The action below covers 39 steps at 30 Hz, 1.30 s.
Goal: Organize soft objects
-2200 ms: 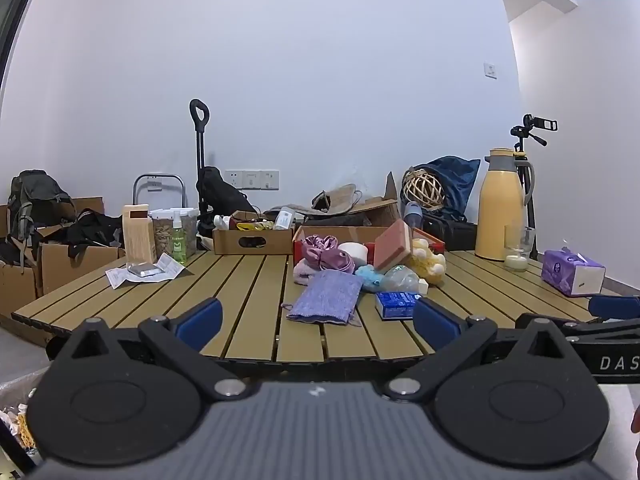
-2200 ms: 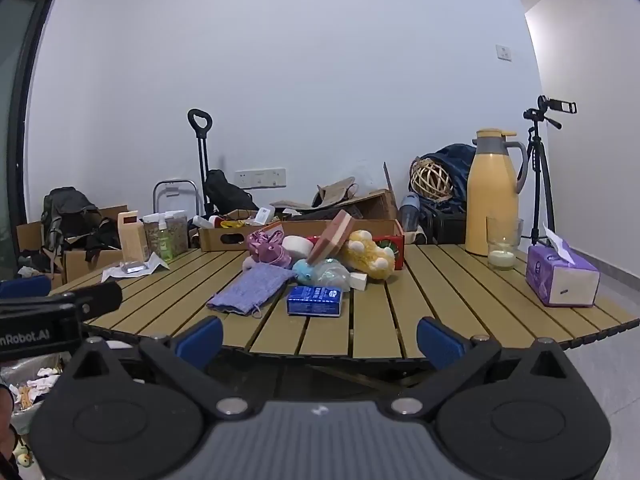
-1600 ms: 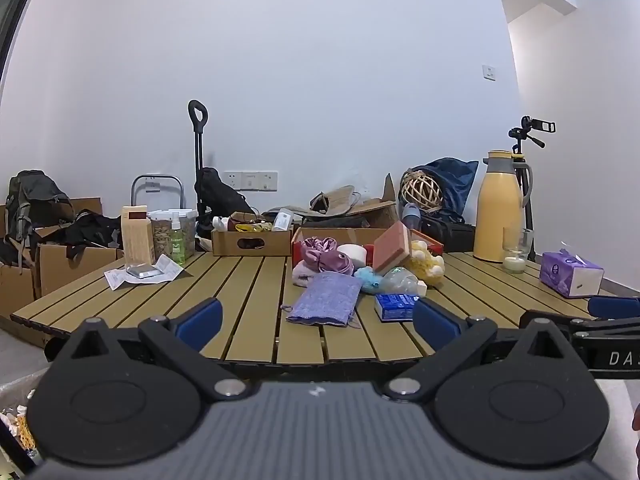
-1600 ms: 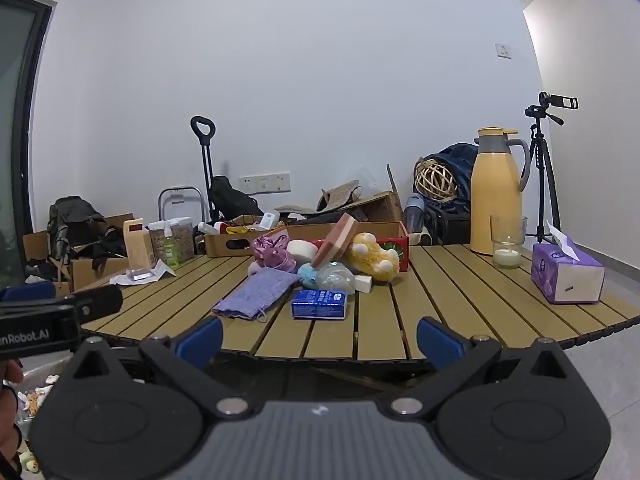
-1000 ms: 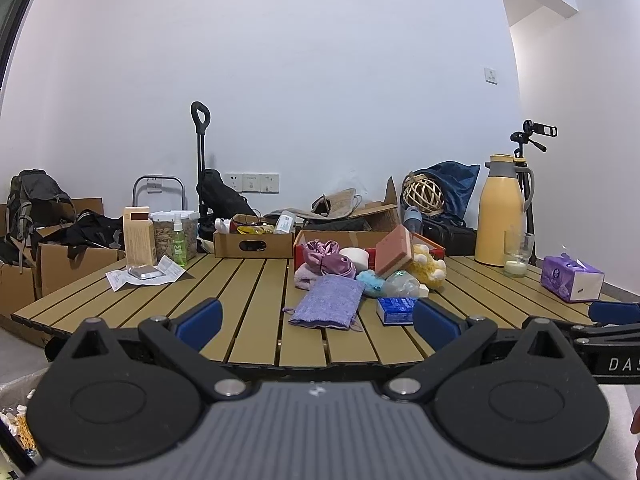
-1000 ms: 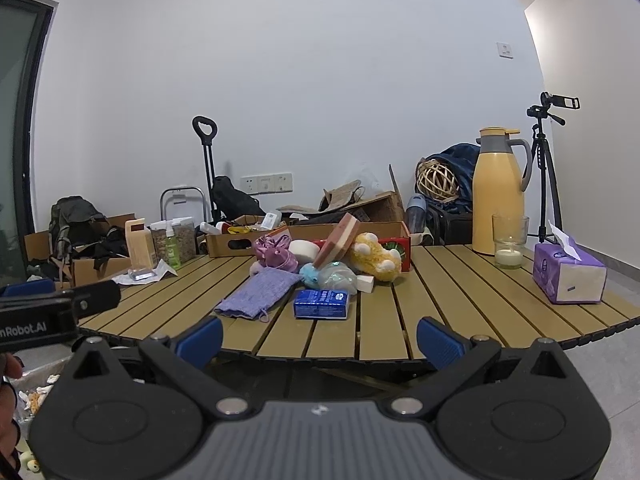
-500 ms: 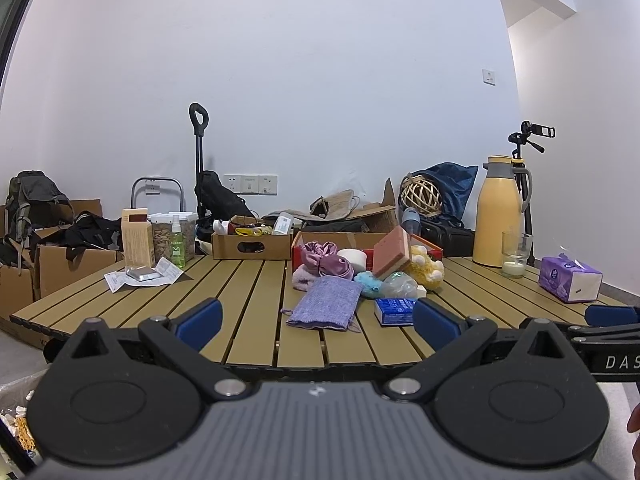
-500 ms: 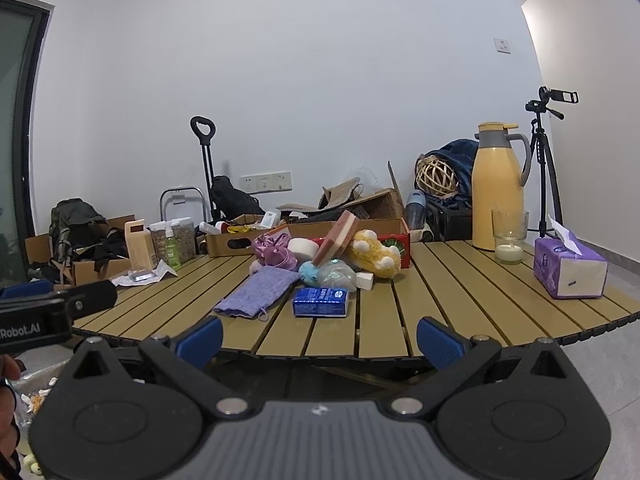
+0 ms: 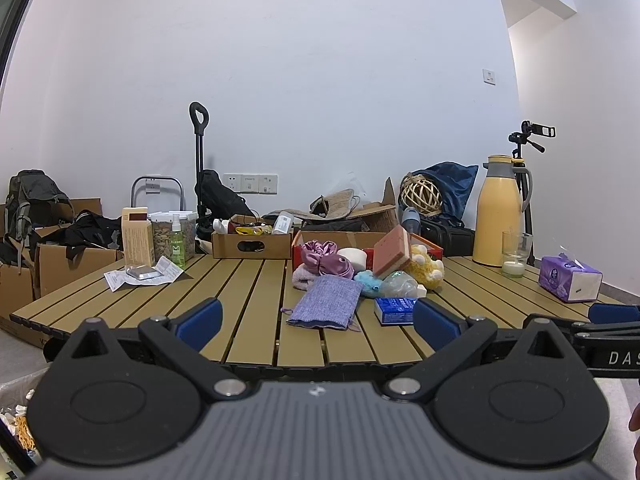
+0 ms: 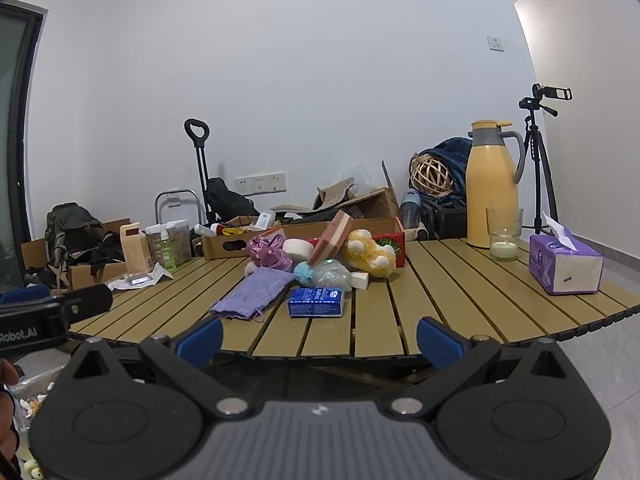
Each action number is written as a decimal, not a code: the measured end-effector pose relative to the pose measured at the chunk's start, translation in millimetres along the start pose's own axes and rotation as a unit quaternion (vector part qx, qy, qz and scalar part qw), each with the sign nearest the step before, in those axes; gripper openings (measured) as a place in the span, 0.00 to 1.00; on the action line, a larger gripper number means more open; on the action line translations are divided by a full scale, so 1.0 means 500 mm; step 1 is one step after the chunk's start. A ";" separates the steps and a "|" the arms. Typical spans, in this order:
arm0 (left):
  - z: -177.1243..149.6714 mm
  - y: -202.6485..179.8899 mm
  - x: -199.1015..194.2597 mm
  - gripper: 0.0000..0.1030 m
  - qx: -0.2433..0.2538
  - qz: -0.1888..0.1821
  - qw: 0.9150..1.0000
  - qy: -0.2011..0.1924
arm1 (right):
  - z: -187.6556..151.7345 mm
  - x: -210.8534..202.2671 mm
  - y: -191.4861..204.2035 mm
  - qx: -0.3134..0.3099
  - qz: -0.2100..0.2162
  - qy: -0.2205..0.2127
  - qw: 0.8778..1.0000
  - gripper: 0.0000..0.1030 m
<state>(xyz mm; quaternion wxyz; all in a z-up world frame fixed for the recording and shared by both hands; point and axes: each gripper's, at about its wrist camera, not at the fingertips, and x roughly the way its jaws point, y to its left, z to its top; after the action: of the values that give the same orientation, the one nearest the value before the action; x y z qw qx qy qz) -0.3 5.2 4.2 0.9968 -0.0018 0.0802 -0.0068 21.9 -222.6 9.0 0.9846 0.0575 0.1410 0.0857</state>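
A pile of soft things lies mid-table: a purple cloth pouch (image 9: pixel 326 306) (image 10: pixel 256 292), a blue tissue pack (image 9: pixel 394 311) (image 10: pixel 317 301), a yellow plush toy (image 9: pixel 426 268) (image 10: pixel 366 258), a pink satin scrunchie (image 9: pixel 322 256) (image 10: pixel 268 252), a light blue plush (image 9: pixel 368 282), a brown sponge block (image 9: pixel 392 256) (image 10: pixel 334 236) and a white roll (image 9: pixel 354 255). They sit in front of a red-edged cardboard box (image 9: pixel 340 238) (image 10: pixel 384 228). My left gripper (image 9: pixel 318 322) and right gripper (image 10: pixel 318 340) are both open and empty, held off the table's near edge.
The slatted wooden table (image 9: pixel 248 292) also carries a purple tissue box (image 10: pixel 564 266), a yellow thermos (image 10: pixel 492 184), a glass with a candle (image 10: pixel 504 238), a brown cardboard box (image 9: pixel 252 242), a carton, jar and spray bottle (image 9: pixel 176 240), and papers (image 9: pixel 140 276). A tripod (image 10: pixel 540 152) stands right.
Both grippers have dropped slightly and drifted a little; the table shows at a flatter angle. Both stay open. Nothing on the table has moved.
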 end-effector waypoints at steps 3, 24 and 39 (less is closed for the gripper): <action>0.000 0.001 0.000 1.00 -0.001 0.000 1.000 0.000 | -0.001 -0.003 0.005 -0.007 -0.001 -0.004 1.000 1.00; -0.003 -0.001 0.002 1.00 -0.001 -0.002 1.000 0.004 | 0.002 -0.010 0.006 -0.012 -0.002 -0.012 1.000 1.00; -0.014 0.012 0.164 1.00 -0.010 -0.016 0.999 0.043 | 0.015 0.118 -0.032 -0.022 -0.029 -0.010 0.999 1.00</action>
<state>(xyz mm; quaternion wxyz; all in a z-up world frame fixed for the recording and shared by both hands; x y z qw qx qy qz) 79.6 10.2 -15.7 0.9921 -0.0127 0.1229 -0.0223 82.3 -228.0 -2.0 0.9891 0.0324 0.1307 0.0599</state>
